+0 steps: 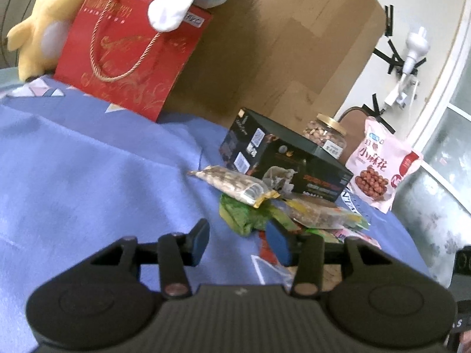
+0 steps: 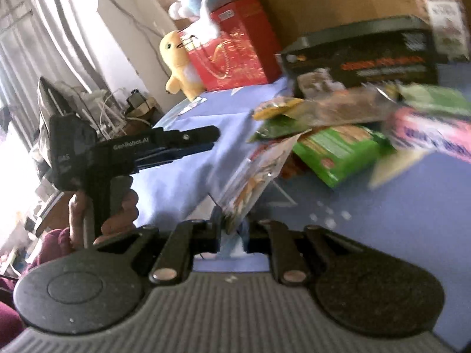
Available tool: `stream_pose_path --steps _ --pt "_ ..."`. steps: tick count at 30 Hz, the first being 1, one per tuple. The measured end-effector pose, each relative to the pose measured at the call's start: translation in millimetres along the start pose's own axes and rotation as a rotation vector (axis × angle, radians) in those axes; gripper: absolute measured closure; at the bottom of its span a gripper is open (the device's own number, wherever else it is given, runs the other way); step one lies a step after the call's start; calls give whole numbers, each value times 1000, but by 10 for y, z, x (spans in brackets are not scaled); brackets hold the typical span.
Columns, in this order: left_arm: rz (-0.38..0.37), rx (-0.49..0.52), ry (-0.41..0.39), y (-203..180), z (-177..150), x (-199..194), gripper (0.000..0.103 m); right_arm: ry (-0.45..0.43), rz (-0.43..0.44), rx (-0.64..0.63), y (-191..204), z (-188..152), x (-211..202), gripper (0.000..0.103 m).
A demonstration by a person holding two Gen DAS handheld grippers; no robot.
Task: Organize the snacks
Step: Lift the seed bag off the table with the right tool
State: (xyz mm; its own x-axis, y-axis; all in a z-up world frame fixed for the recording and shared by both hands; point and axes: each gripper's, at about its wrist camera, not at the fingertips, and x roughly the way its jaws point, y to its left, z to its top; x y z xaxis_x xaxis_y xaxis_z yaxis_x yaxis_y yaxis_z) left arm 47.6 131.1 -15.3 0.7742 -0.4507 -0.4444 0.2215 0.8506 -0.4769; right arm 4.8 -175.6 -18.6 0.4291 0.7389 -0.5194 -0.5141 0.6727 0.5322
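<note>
Snack pile (image 1: 282, 206) heaped on the blue cloth (image 1: 88, 176) right against the front of the black box (image 1: 282, 158). Nut jar (image 1: 325, 135) just behind that box, pink pouch (image 1: 379, 167) beside it to the right, red gift bag (image 1: 126, 50) well off to its left. Left gripper (image 1: 240, 239) short of the box — jaws spread, nothing between. Right gripper (image 2: 232, 231) pinching a clear snack packet (image 2: 253, 182), lifted off the pile in front of the box.
</note>
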Motion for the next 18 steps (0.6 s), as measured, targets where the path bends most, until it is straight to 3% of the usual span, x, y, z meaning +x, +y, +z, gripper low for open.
stream_pose_path --steps 1,3,8,16,18 --pt "3 -4 4 7 1 9 59 -11 -22 24 -61 -17 -18 65" --pt "9 -6 12 13 1 20 59 -36 -57 61 -147 -40 -55 59" --pt "20 2 24 2 -6 44 59 -72 -27 113 -289 -43 -115 56" --pt "4 13 45 -16 -7 77 59 -28 13 62 -228 -33 -4 52" --pt "5 17 46 -22 -9 76 57 8 54 29 -131 -32 67 59"
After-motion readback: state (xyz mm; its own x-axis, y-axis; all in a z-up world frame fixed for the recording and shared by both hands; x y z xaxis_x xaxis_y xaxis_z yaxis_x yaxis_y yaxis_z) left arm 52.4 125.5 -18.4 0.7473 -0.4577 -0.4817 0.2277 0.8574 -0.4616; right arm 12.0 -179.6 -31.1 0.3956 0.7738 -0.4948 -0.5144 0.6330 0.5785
